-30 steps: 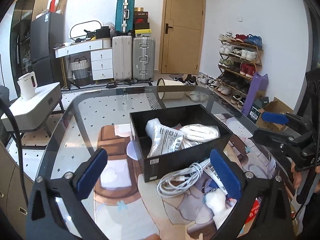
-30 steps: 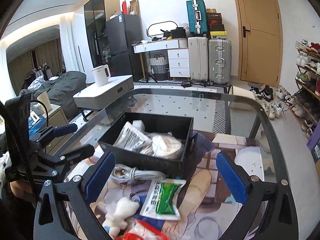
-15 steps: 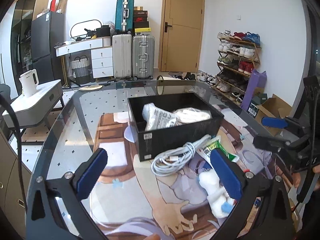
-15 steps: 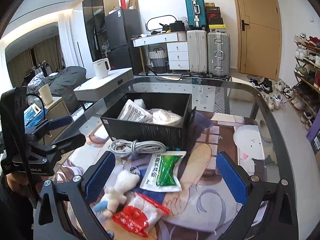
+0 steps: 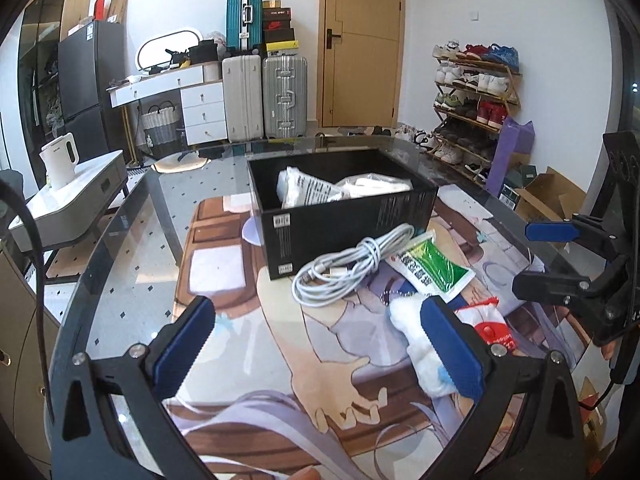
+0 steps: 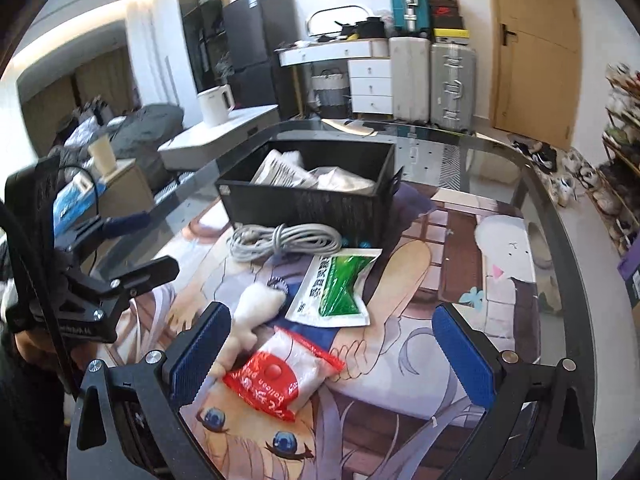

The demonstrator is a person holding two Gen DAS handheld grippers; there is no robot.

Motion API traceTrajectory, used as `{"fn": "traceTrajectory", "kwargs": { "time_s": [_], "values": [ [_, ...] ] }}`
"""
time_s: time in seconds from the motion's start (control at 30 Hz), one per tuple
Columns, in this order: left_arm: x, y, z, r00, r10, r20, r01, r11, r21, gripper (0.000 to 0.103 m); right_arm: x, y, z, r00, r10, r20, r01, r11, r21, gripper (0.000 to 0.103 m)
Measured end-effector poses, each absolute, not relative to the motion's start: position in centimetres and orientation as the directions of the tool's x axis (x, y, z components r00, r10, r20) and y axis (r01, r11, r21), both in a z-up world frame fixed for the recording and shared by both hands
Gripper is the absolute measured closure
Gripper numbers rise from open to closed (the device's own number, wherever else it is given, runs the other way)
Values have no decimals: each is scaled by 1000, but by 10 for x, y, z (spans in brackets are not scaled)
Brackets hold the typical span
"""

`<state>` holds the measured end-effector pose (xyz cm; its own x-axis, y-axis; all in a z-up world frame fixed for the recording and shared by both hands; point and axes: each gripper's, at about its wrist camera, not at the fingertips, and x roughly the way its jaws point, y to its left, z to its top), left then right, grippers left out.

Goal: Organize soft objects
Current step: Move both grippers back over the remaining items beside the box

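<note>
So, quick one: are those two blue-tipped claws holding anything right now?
Left gripper: open, holding nothing, above the printed mat.
Right gripper: open, holding nothing; the red-and-white packet lies on the mat between its fingers.

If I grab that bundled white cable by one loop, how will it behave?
The cable will probably sag and droop, since its loops already lie slack on the table mat. Only a middle wrap binds it, so the ends may swing loose. It looks light.

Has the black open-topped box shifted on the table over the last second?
No. The black open-topped box keeps its place on the printed cartoon mat and beside the coiled white cable; only the cameras pulled back.
</note>
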<state>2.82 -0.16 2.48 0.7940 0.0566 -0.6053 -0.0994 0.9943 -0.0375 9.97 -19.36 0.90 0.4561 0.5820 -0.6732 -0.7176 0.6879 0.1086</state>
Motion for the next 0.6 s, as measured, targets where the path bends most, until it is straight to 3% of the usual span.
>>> {"fn": "traceTrajectory", "kwargs": {
  "time_s": [0.6],
  "values": [
    [33,-4,0,765,-3,-644,-59,995,-75,0,97,-180,-27,359,545,-758,-774,627,85,1]
  ]
}}
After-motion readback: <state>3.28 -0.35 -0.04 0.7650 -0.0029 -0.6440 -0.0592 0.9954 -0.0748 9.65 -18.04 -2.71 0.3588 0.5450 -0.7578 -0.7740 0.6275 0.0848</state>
